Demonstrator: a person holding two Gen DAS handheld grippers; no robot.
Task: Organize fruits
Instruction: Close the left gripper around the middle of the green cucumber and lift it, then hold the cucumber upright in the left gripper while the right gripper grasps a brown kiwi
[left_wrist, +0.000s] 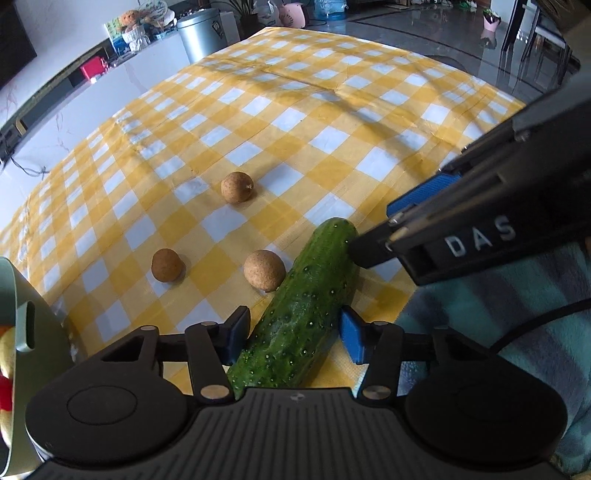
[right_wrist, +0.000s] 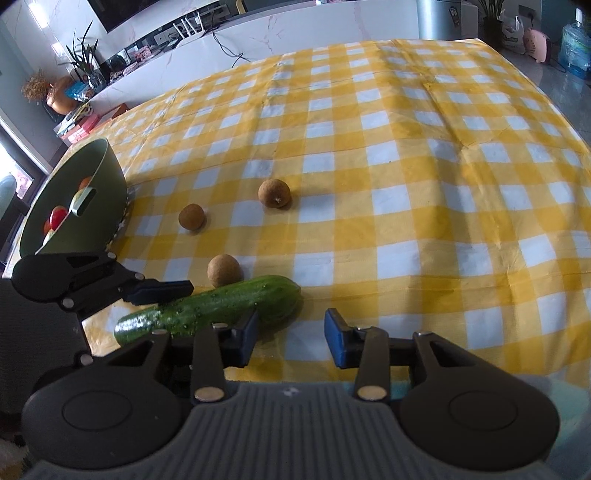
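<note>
The cucumber (left_wrist: 306, 314) lies on the yellow and white checked tablecloth (left_wrist: 332, 122), near its front edge, and I take it as the landmark. The left gripper (left_wrist: 295, 332) stands over the near end of the cucumber, with one blue finger on each side of it; the fingers (left_wrist: 351, 336) are very close to its skin, but I cannot tell if they already press on it. The right gripper (right_wrist: 291, 336) is just beside the far end of the cucumber: its left finger (right_wrist: 245, 338) touches or nearly touches that end, and between its half-spread fingers there is only cloth. Three small brown round fruits (left_wrist: 264, 269) lie beyond the cucumber, the nearest almost touching it, the other two farther. A green bowl (right_wrist: 103, 173) with colourful fruits inside stands to the left of the cucumber, well apart.
</note>
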